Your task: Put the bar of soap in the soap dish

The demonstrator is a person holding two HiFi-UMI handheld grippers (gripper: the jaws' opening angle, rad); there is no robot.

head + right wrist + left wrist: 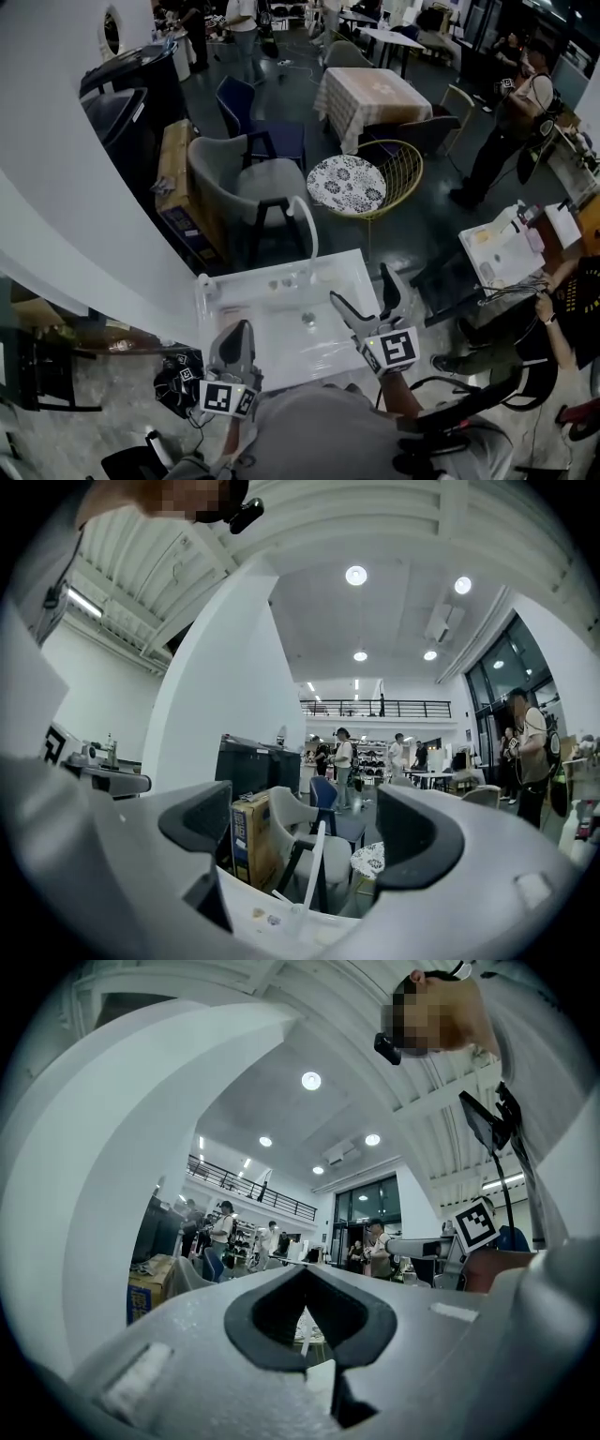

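Two tongs are held over a white sink (281, 262). The left tongs (305, 1271) are closed, their pad tips meeting with nothing gripped. The right tongs (314, 829) stand wide apart and empty, with only the room showing between the pads. Both point roughly level and away from the person, the right ones reaching further forward than the left. Each bears a cube (391, 349) of black-and-white square markers at its rear. The sink lies beneath and ahead of both, and its curved tap (312, 234) rises ahead between them. Neither the bar of soap nor the soap dish can be picked out in any view. Print on the cardboard box (173, 178) beyond the left tongs is too small to read.
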